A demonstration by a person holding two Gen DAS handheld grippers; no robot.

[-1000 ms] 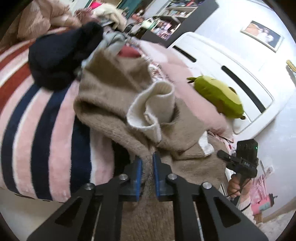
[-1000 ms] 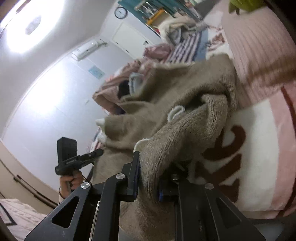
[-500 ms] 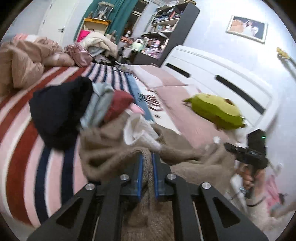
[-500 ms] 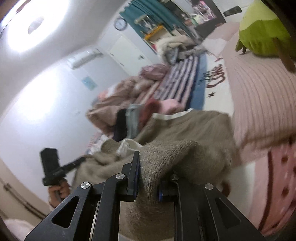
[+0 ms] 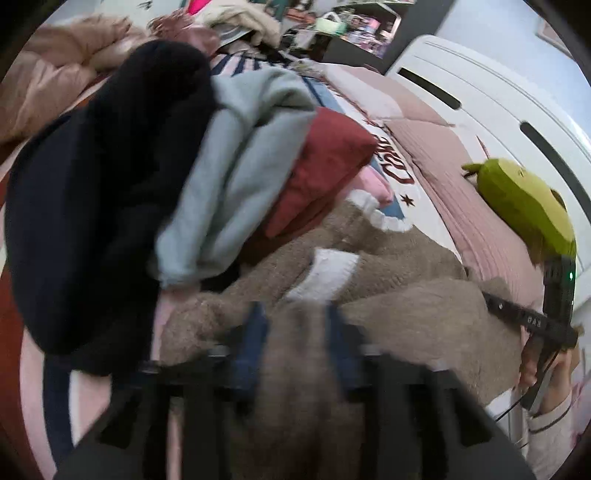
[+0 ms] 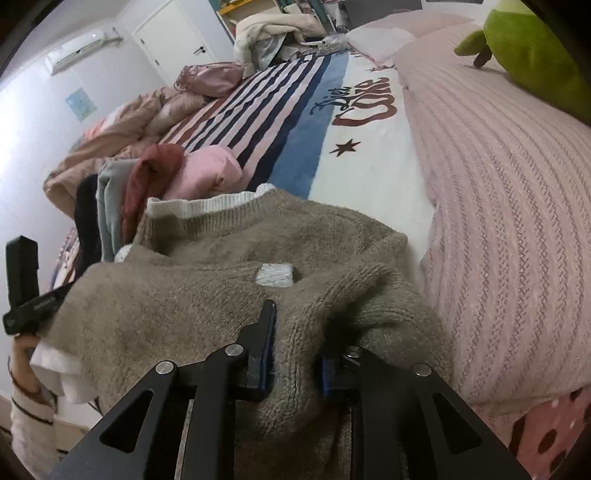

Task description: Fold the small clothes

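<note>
Brown sweater (image 6: 229, 273) lies on the bed just in front of the folded clothes pile (image 6: 147, 184). Right gripper (image 6: 293, 350) and left gripper (image 5: 295, 332) each pinch its near edge. Looks thick, floppy and light, so the hem corners seem the best hold.

I am looking into a lived-in home bedroom. A bed with a striped pink, navy and white blanket (image 6: 280, 99) fills both views, with a ribbed pink quilt (image 6: 498, 192) along one side and a white slotted headboard (image 5: 480, 92) behind it. A green plush toy (image 5: 524, 206) lies on the quilt. Across the room I see a white door (image 6: 173, 37), a wall-mounted air conditioner (image 6: 79, 46) and a dark, cluttered bookshelf (image 5: 354, 33). Rumpled bedding and folded garments (image 6: 155, 184) crowd the blanket.
</note>
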